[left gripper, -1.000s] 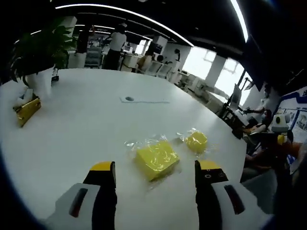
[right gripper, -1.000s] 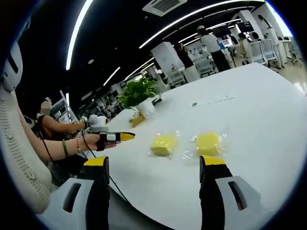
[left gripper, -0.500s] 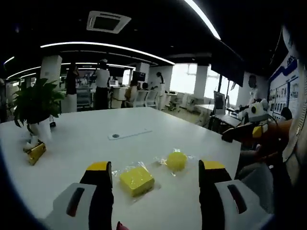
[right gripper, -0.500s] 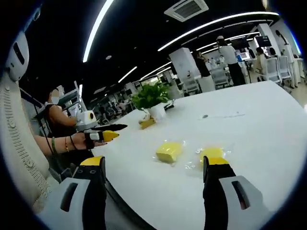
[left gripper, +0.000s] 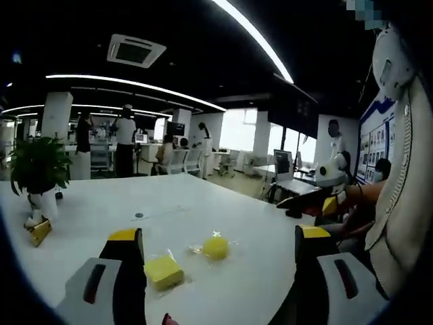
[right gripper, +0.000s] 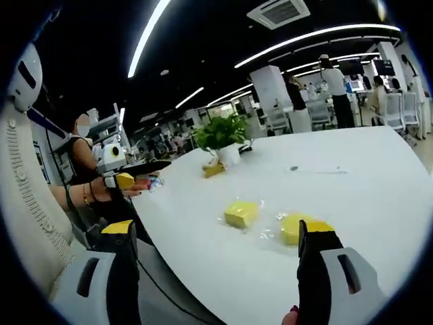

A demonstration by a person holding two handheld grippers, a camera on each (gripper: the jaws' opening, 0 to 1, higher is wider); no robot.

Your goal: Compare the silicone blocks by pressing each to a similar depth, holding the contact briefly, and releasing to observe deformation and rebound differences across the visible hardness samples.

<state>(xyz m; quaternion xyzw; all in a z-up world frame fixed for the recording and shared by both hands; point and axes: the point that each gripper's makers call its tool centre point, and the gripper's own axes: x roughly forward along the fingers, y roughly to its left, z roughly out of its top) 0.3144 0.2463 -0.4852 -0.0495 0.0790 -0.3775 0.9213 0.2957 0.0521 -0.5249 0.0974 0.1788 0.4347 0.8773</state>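
Both grippers, left gripper (left gripper: 215, 238) and right gripper (right gripper: 220, 233), are being held with fingers apart above the tabletop (left gripper: 101, 217). Square block (left gripper: 163, 271) and round block (left gripper: 216, 248), soft-looking in slippery wrap, are best pressed top-centre.

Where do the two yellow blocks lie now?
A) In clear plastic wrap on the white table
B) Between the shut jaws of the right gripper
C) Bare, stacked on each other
A: the square block and the round block lie apart, each in crinkled clear wrap, on the white table.
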